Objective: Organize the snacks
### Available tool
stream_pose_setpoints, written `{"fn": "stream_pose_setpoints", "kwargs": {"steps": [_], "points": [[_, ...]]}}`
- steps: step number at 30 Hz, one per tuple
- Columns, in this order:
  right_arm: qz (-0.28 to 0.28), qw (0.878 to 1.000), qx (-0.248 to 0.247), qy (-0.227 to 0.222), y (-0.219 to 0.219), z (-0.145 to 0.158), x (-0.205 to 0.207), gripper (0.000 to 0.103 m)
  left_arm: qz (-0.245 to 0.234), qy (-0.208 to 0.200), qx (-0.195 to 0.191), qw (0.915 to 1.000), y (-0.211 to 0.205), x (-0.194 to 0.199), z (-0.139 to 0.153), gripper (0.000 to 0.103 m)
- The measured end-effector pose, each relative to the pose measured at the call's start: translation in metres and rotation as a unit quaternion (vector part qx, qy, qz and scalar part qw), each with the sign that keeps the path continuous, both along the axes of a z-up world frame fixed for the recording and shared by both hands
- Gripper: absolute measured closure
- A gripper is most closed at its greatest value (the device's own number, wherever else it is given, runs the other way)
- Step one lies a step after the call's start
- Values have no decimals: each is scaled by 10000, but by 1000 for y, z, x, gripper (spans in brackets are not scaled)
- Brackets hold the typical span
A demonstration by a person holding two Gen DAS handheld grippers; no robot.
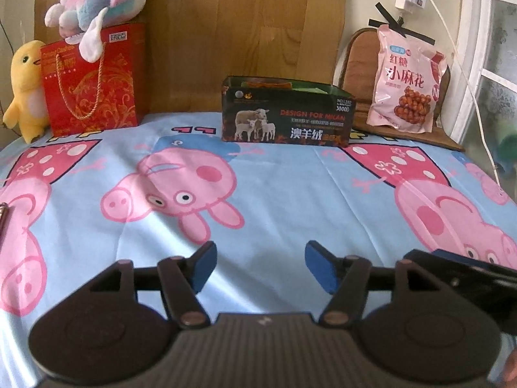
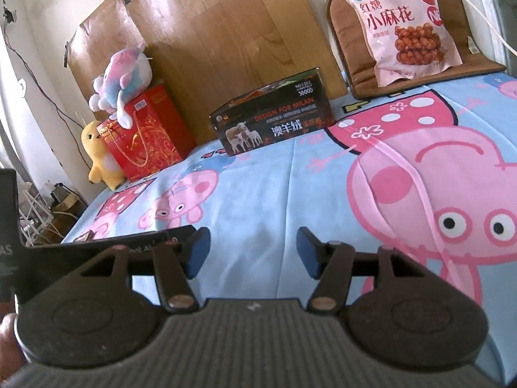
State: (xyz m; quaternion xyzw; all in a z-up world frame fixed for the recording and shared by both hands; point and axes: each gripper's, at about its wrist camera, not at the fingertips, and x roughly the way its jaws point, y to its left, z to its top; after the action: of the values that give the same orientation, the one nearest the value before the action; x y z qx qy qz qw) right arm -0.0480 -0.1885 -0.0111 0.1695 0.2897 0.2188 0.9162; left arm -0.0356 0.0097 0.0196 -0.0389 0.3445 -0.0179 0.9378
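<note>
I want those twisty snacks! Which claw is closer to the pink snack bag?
Probably the right claw. The pink snack bag leans on a chair ahead to its right. From the left claw, the bag sits farther off to the right. Both claws are open, empty.

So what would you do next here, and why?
Probably reach the right hand-held gripper toward the pink snack bag propped on the chair: both hand-held grippers are open and empty, and the dark open box seems to hold snacks already.
</note>
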Motion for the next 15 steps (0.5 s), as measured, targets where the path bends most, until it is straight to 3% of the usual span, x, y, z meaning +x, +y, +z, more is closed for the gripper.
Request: {"fn": "stream_pose_setpoints", "kwargs": {"steps": [1, 3, 6, 15], "points": [[-20, 10000, 29, -10, 0, 2, -1, 39, 20, -37, 17, 10000, 0, -1, 2, 34], [-65, 9999, 106, -34, -2, 5, -2, 29, 61, -176, 76, 9998, 0, -4, 7, 12], [-170, 9995, 203, -142, -4, 13, -6, 18, 87, -455, 270, 9986, -3, -11, 18, 3], [-404, 9985, 263, -268, -7, 29, -12, 1, 129, -706, 565, 9958, -6, -21, 36, 0]]}}
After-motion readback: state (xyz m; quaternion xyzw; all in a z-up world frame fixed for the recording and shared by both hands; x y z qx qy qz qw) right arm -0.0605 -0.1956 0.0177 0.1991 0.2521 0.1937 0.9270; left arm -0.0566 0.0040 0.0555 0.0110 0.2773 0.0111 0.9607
